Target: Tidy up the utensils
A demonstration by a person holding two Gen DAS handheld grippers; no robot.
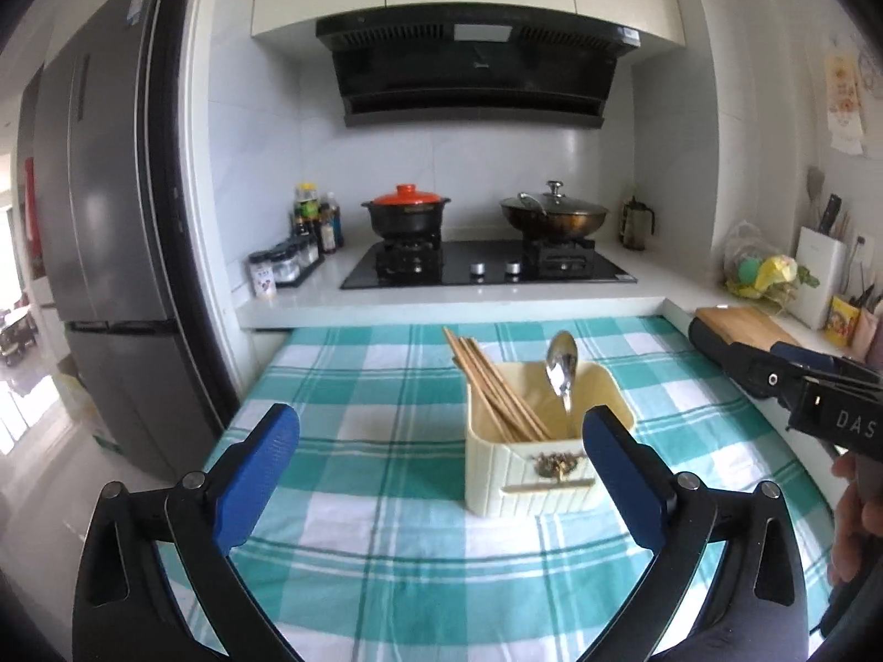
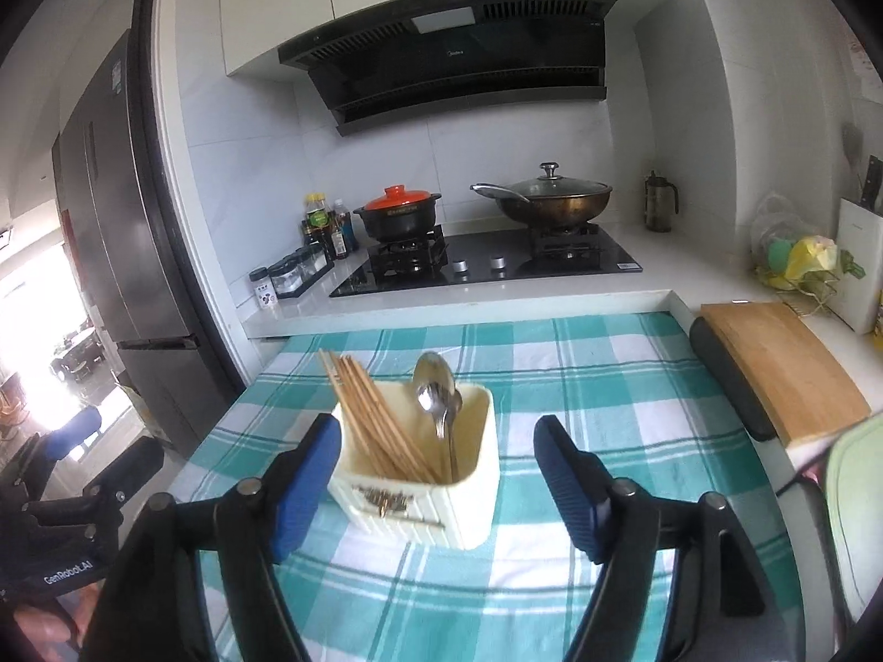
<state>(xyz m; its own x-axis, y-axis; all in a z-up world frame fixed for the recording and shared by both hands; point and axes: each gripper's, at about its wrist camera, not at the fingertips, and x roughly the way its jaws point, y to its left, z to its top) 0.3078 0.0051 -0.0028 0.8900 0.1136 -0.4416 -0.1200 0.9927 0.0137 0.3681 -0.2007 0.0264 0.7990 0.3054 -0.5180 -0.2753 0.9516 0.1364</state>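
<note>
- Left wrist view: the left gripper [image 1: 441,460] has its blue pads spread wide with nothing between them, above the green-and-white checked tablecloth [image 1: 386,551].
- A cream utensil holder [image 1: 530,469] stands on the cloth just ahead of the right-hand pad; whether that pad touches the holder or only overlaps it in the view is hard to tell.
- In the holder, a bundle of wooden chopsticks [image 1: 491,386] leans to the left and a metal spoon [image 1: 562,372] stands bowl-up on the right side.
- The right gripper [image 1: 772,380] enters at the right edge, with a hand [image 1: 855,507] below it.
- Behind the table, a black pot with an orange lid [image 1: 407,209] and a lidded wok [image 1: 554,215] sit on the hob.
- Right wrist view: the right gripper [image 2: 436,482] is open, its pads apart on either side of the holder [image 2: 441,496] without pressing it.
- Chopsticks [image 2: 375,414] lean left; two spoons [image 2: 439,397] seem to stand together at the right.
- A wooden cutting board [image 2: 783,369] lies on the counter to the right, and the left gripper [image 2: 83,458] shows at the left edge.
</note>
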